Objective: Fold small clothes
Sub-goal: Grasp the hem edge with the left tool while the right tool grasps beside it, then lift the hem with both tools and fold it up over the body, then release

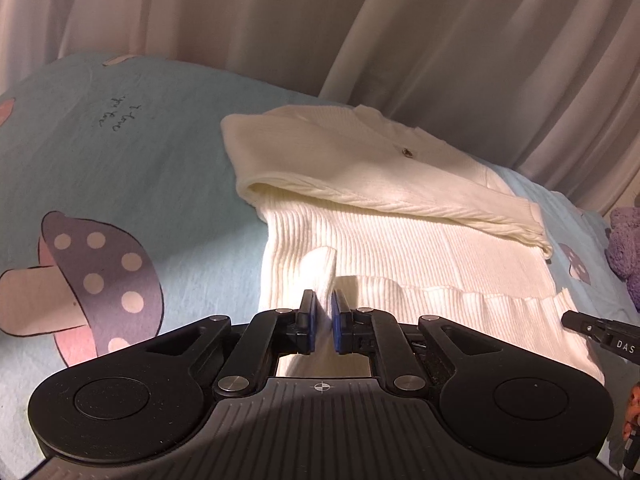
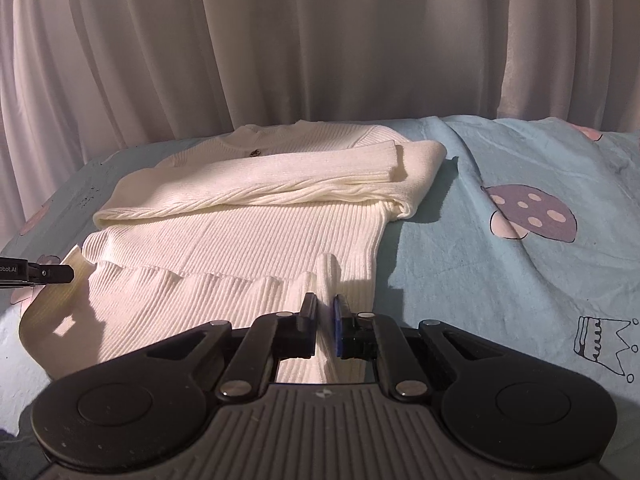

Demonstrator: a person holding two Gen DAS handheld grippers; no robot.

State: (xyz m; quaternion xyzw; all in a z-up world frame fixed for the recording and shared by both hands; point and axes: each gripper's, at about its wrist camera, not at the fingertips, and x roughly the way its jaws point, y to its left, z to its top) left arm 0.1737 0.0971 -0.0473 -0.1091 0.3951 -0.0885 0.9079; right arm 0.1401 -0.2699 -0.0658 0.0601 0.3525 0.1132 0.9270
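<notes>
A cream ribbed knit sweater (image 1: 400, 240) lies flat on the blue bed sheet (image 1: 140, 168), sleeves folded across its chest. My left gripper (image 1: 323, 300) is shut on a pinched fold of the sweater's hem at its left bottom corner. In the right wrist view the sweater (image 2: 248, 224) fills the middle, and my right gripper (image 2: 325, 304) is shut on a pinched fold of the hem at the right bottom corner. Each gripper's tip shows at the edge of the other view: the right gripper (image 1: 576, 320) and the left gripper (image 2: 60, 273).
The sheet has mushroom prints (image 1: 100, 276) and a crown drawing (image 2: 600, 340). Pale curtains (image 2: 320, 40) hang right behind the bed. A purple plush thing (image 1: 626, 248) sits at the far right edge.
</notes>
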